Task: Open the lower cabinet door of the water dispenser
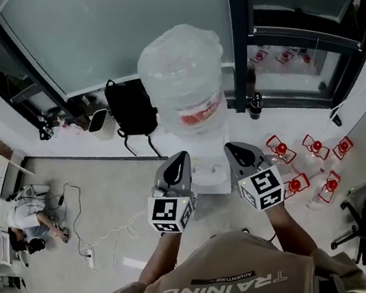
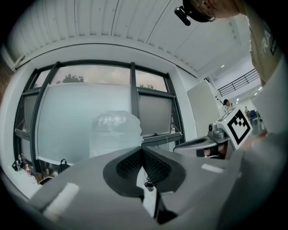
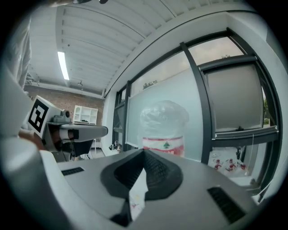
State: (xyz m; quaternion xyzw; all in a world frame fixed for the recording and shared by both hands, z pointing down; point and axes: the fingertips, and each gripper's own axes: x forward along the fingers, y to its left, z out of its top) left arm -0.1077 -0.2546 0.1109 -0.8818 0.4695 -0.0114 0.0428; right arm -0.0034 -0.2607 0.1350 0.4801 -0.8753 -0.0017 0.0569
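Water dispenser [image 1: 210, 174]: white, stands on the floor against the window wall, directly ahead of both grippers; lower cabinet door hidden in every view.
Bottle [image 1: 181, 73]: clear, upright on top of the dispenser.
Left gripper [image 1: 179, 157]: jaws pressed together, nothing between them.
Right gripper [image 1: 234, 147]: jaws pressed together, nothing between them, beside the left.

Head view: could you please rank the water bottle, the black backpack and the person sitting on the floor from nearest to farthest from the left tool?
1. water bottle, straight ahead on the dispenser.
2. black backpack, farther back, to the left.
3. person on the floor, far left.
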